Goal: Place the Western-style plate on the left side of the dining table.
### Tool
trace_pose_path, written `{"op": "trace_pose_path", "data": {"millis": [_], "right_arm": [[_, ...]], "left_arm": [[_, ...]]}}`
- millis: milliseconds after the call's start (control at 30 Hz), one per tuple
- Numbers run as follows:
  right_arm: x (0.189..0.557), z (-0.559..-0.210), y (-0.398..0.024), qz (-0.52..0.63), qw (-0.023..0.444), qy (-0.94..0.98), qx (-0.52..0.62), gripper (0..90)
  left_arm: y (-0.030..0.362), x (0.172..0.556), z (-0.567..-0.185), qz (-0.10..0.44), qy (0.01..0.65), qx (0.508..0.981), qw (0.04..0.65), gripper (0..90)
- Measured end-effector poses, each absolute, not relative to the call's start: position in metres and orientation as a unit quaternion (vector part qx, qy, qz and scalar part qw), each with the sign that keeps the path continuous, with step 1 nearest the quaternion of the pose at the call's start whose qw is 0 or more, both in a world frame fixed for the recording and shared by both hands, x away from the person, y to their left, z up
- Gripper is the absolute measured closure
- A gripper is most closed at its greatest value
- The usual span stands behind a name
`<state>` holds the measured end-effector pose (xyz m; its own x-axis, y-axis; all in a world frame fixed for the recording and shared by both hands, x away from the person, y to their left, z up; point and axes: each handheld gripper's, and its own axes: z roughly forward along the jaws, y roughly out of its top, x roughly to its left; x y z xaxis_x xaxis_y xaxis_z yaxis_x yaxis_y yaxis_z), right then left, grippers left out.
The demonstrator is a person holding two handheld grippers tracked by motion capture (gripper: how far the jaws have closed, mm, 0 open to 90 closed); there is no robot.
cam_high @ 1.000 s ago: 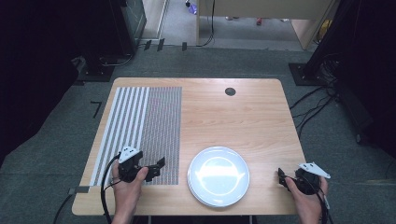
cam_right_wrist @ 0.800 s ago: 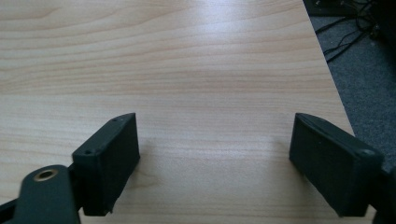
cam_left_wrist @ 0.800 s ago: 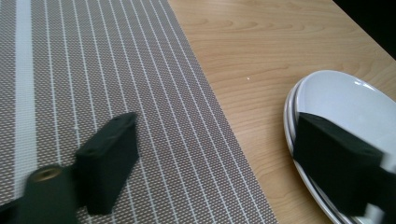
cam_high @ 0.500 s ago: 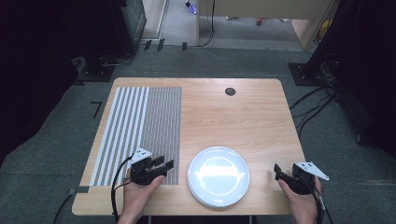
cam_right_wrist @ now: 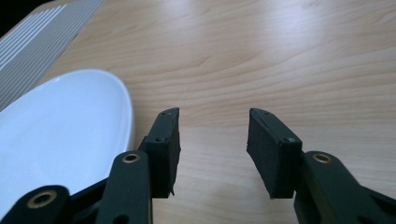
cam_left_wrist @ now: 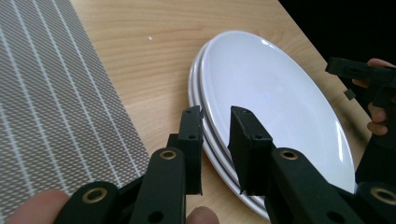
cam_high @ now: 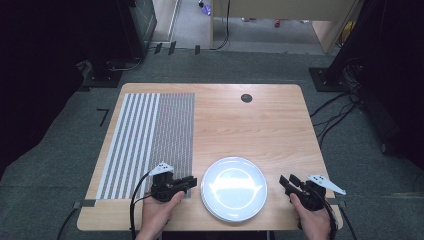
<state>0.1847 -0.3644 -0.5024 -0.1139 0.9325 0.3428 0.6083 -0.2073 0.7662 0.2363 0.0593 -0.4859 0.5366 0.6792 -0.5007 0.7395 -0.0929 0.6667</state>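
A light wooden tabletop [cam_high: 250,125] stands on grey carpet. Taking the stack of white plates [cam_high: 234,188] near its front edge as the landmark: the plates lie directly on the bare wood, at least two deep by the rims seen in the left gripper view. A grey striped mat [cam_high: 150,140] lies flat just beside the plates on their left, reaching to the far edge. Well beyond the plates, near the far edge, sits a small dark round spot [cam_high: 246,98].

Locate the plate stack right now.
High view: the white plates sit near the table's front edge, between the left gripper and right gripper, just right of the striped mat.
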Motion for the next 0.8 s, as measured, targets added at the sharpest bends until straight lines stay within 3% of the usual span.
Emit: {"op": "trace_pose_path", "data": {"millis": [333, 567, 800], "right_arm": [[0.182, -0.502, -0.359, 0.475, 0.168, 0.589, 0.632, 64.7], [0.179, -0.498, -0.360, 0.522, 0.136, 0.560, 0.629, 71.8], [0.180, -0.499, -0.358, 0.543, 0.094, 0.551, 0.627, 73.3]], "left_arm": [[0.049, 0.234, -0.493, -0.031, 0.473, 0.752, 0.458, 85.8], [0.053, 0.237, -0.495, -0.067, 0.482, 0.733, 0.475, 79.6], [0.054, 0.241, -0.499, -0.107, 0.494, 0.714, 0.484, 76.1]]}}
